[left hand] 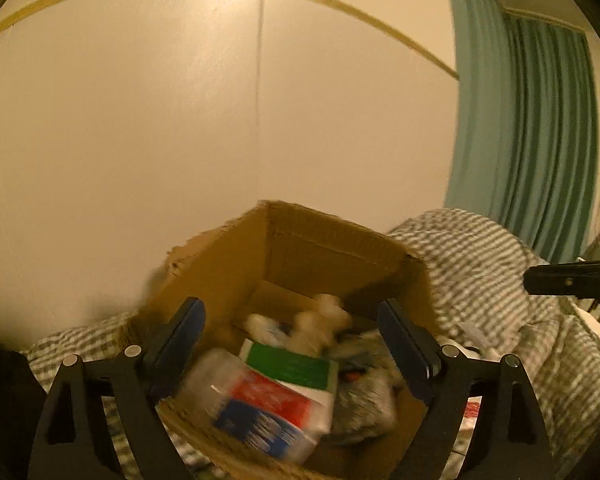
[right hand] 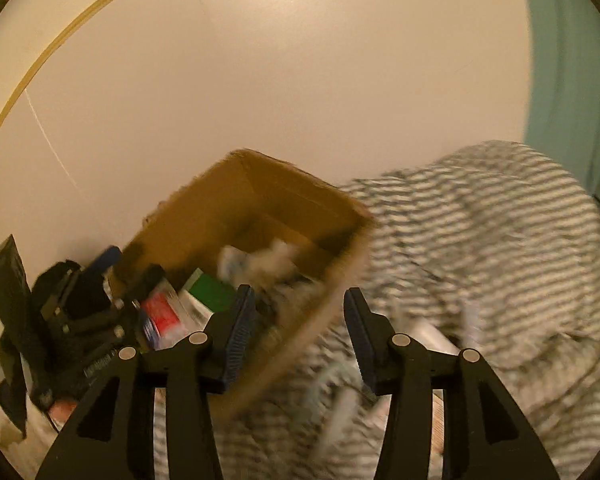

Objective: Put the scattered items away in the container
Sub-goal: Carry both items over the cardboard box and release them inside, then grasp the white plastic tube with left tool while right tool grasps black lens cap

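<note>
Cardboard box (left hand: 300,264) sits on the striped blanket (left hand: 480,264) by the wall, already holding a green-white carton (left hand: 296,368), a crinkly plastic pack (left hand: 260,404) & other soft stuff. Left hand-held gripper (left hand: 292,336) hovers over it, jaws wide, nothing held. Right hand-held gripper (right hand: 298,320) is spread & empty too, at the box's near edge. Prob between items; next: find a leftover on the bed. Pics blurry tho.

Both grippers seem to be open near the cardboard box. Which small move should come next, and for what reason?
Probably draw the left gripper back out of the cardboard box: its fingers are spread with nothing between them, and the red, white and blue pack lies in the box below. The right gripper is also open and empty, over the striped blanket, so it could search there next.
</note>
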Demonstrator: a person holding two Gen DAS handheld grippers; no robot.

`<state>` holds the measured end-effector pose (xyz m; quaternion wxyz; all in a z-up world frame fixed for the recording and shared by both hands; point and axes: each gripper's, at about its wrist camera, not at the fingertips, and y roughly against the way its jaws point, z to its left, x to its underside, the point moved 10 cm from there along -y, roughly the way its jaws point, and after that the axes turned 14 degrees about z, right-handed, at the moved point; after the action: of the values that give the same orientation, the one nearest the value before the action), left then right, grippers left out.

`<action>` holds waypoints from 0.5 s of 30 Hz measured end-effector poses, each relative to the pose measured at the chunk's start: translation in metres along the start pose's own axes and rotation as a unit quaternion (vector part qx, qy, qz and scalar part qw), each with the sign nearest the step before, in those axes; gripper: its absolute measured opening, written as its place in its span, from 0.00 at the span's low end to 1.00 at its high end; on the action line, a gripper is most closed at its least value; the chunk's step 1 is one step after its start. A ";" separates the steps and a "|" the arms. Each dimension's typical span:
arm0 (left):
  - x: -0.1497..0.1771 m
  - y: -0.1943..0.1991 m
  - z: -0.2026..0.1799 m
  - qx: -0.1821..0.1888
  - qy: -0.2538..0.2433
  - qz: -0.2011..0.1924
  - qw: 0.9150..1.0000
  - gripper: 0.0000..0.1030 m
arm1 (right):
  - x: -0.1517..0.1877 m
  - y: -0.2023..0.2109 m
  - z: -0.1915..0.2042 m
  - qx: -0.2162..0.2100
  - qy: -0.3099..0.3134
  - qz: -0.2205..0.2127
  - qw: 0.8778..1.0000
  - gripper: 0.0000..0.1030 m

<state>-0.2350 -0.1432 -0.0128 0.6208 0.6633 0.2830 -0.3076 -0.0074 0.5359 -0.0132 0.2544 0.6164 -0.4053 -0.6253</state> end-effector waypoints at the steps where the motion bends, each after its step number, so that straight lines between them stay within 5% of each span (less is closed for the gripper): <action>1: 0.005 0.007 -0.005 0.007 -0.003 -0.003 1.000 0.88 | 0.007 0.008 -0.009 0.008 -0.003 0.000 1.000 0.45; 9: 0.034 0.055 -0.094 0.052 -0.064 -0.012 0.996 0.99 | 0.090 0.074 -0.081 0.068 -0.025 0.013 0.997 0.45; 15: 0.084 0.028 -0.131 0.057 -0.038 0.046 0.997 0.99 | 0.130 0.063 -0.122 0.077 -0.056 0.036 0.995 0.45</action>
<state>-0.1521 -0.0152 -0.0531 0.6056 0.6979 0.2099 -0.3196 0.0861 0.3722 -0.0240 0.2057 0.5833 -0.4874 -0.6163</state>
